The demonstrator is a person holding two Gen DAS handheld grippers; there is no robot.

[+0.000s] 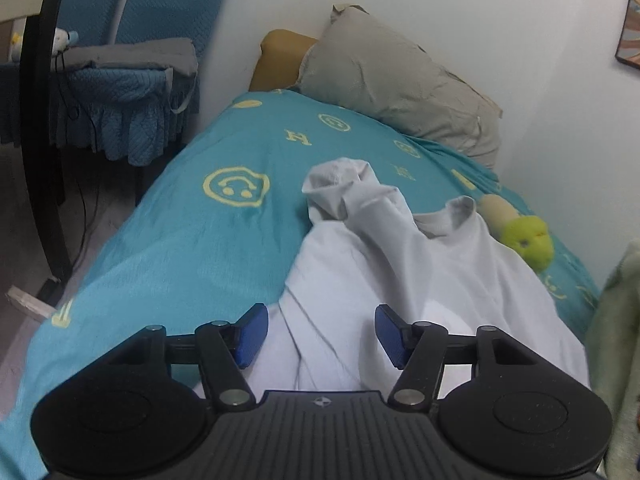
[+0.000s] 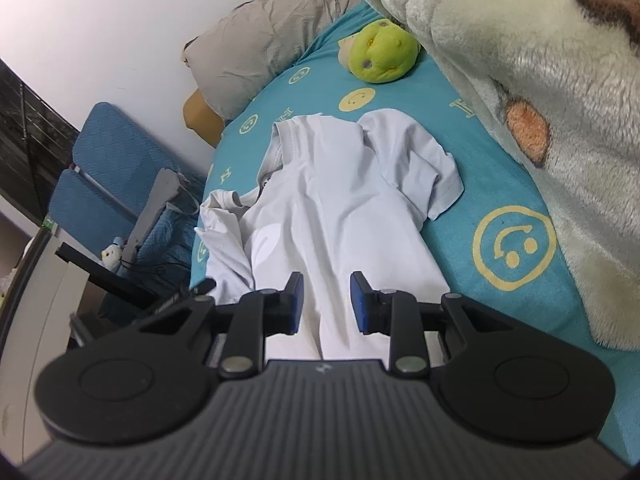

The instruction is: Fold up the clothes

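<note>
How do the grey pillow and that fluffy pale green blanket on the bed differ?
The grey pillow is smooth, creased cloth in one plain colour; the fluffy blanket is shaggy pile with orange and brown patches. The pillow leans at the head of the bed against the wall; the blanket is heaped along the bed's side. Both rest on the turquoise smiley bedspread.

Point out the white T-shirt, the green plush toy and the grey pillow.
white T-shirt (image 2: 340,208): right wrist view, on the flat chest panel.
green plush toy (image 2: 382,54): right wrist view, on its round green head.
grey pillow (image 1: 392,80): left wrist view, on its creased front face.
</note>
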